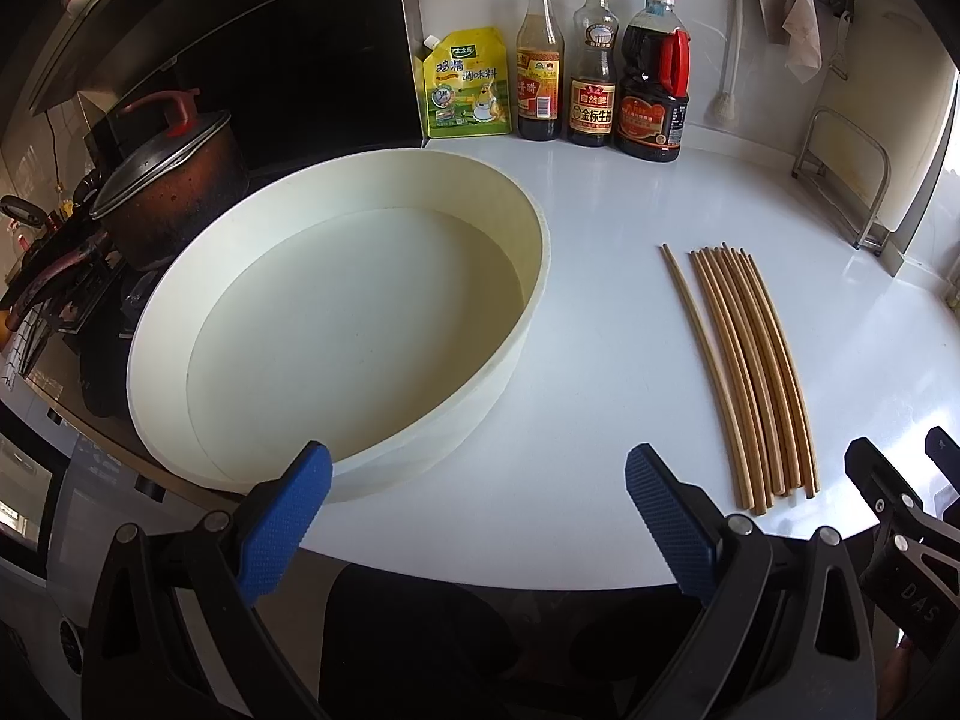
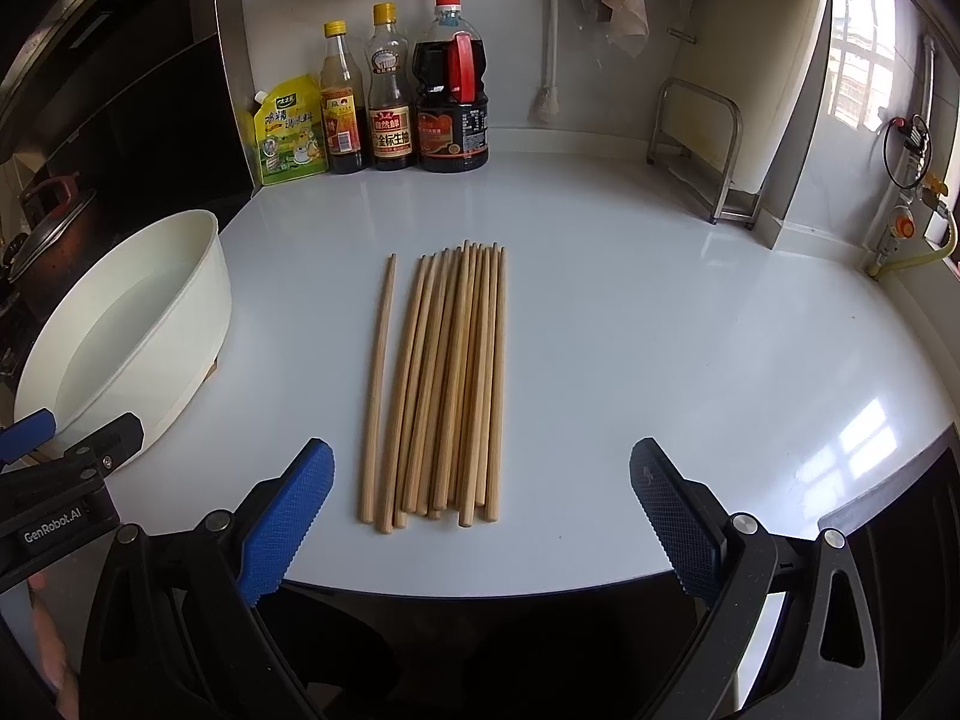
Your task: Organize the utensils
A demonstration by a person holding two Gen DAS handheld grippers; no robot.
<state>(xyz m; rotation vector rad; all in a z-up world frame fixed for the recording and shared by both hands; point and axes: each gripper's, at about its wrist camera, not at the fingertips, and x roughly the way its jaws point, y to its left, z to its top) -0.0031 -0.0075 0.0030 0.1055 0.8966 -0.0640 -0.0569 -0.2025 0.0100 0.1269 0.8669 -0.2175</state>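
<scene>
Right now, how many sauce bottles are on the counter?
3, upright in a row against the back wall: yellow-capped dark bottle on the left, yellow-capped clear bottle in the middle, big red-handled jug on the right. The green pouch beside them isn't counted.

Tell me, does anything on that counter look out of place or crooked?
Only slightly: one chopstick lies apart, left of the bundle of chopsticks, with a clear gap between them. The white basin sits upright beside them, and nothing looks spilled or broken.
</scene>
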